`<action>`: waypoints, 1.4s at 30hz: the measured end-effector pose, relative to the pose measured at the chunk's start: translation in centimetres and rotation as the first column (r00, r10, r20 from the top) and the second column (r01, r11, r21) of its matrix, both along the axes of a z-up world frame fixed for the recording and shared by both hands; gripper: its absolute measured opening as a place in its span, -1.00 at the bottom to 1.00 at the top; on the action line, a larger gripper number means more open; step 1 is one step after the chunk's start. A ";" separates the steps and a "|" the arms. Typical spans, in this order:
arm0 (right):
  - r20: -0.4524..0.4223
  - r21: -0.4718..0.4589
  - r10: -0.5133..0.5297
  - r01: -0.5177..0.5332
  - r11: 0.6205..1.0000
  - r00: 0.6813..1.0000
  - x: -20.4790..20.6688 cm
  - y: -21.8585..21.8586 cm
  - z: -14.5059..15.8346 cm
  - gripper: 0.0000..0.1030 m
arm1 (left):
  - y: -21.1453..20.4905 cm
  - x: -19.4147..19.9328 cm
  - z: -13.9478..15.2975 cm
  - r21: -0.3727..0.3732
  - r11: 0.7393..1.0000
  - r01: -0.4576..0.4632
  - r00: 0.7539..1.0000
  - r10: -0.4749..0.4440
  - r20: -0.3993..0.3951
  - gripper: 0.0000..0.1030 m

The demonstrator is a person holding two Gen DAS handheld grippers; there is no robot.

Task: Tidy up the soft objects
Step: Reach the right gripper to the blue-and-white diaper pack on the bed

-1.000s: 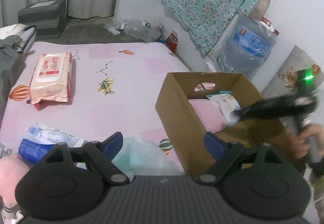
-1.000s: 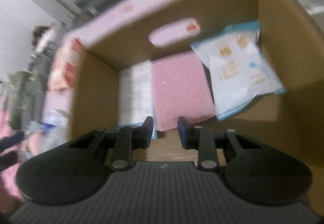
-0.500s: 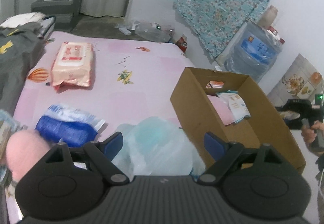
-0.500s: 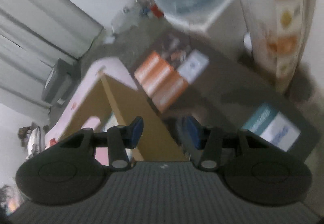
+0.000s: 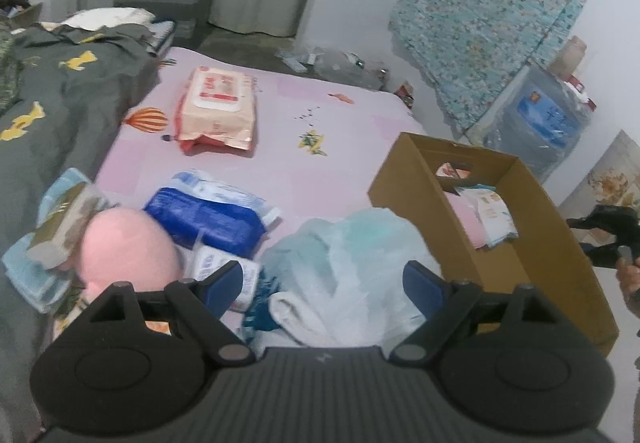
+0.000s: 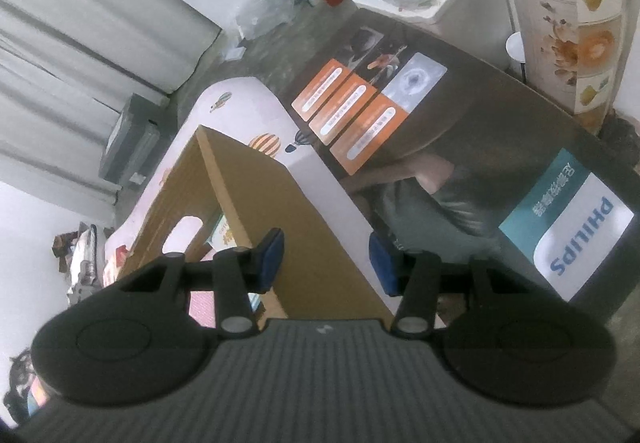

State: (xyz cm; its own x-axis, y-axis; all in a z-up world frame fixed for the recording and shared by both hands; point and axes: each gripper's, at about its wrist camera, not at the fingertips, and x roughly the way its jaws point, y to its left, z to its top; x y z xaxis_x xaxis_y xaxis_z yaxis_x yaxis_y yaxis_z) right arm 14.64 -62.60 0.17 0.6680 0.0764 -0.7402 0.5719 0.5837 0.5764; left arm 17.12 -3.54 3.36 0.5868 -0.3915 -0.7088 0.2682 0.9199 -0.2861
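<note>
A brown cardboard box [image 5: 560, 243] stands on the pink bed at the right and holds a pink pack [image 5: 466, 217] and a white-blue pack [image 5: 494, 211]. My left gripper [image 5: 322, 283] is open above a translucent bag with a pale green cloth [image 5: 352, 263]. Near it lie a blue-white pack [image 5: 208, 215], a pink plush [image 5: 128, 247] and a red-white wipes pack [image 5: 218, 103]. My right gripper [image 6: 326, 261] is open and empty, off the bed beside the box's outer wall [image 6: 280, 227]; it shows at the right edge of the left wrist view [image 5: 612, 239].
A grey blanket [image 5: 60, 103] covers the bed's left side. A folded towel [image 5: 48, 243] lies beside the plush. A large Philips carton [image 6: 520, 171] lies on the floor by the bed. A water jug [image 5: 548, 119] stands by the wall.
My right gripper has left the inside of the box, swung out over its side and opened wider. My left gripper has pulled back, bringing the plush, towel and bag into view.
</note>
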 end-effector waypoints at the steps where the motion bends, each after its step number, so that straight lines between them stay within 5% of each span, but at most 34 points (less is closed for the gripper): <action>1: 0.011 -0.018 -0.016 0.017 1.000 1.000 -0.4 0.1 0.5 -0.08 | 0.4 -0.3 0.1 0.005 1.000 -0.008 1.000 0.008 0.008 0.71; 5: 0.081 -0.072 -0.030 0.035 0.997 0.996 -2.2 1.4 3.5 -0.07 | 2.1 -1.8 0.5 0.025 0.999 -0.040 0.998 0.039 0.046 0.76; 11: 0.221 -0.132 0.140 -0.113 0.985 0.965 -3.0 8.2 8.6 -0.03 | 5.8 -4.9 0.5 0.089 0.990 -0.109 0.991 0.101 0.091 0.76; 16: 0.276 -0.087 0.358 -0.348 0.934 0.892 0.0 16.5 10.2 0.01 | 8.8 -7.3 0.4 0.121 0.977 -0.175 0.979 0.159 0.130 0.76; 21: 0.310 -0.009 0.543 -0.569 0.823 0.780 4.6 26.0 9.9 0.10 | 10.6 -8.3 0.2 0.135 0.968 -0.211 0.971 0.192 0.144 0.76; 29: 0.275 0.131 0.729 -0.775 0.618 0.627 10.3 41.4 6.6 0.11 | 11.5 -7.8 -0.8 0.167 0.953 -0.252 0.959 0.222 0.176 0.73; 37: 0.046 0.019 0.828 -0.829 0.559 0.559 16.5 48.1 4.9 0.12 | 9.6 -3.3 -0.8 0.035 0.988 -0.153 0.981 0.147 0.125 0.62; 42: -0.093 -0.013 0.864 -0.868 0.496 0.495 22.2 49.6 2.2 0.23 | 7.7 2.6 -2.9 -0.058 0.991 -0.120 0.993 0.119 -0.025 0.46</action>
State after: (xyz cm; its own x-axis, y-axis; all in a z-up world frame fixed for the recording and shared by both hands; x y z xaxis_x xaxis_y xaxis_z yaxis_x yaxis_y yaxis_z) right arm 36.89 -13.00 2.39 0.2387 0.5502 -0.8002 -0.2032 0.8341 0.5129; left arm 19.73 4.17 0.49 0.6171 -0.3614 -0.6990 0.1505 0.9261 -0.3459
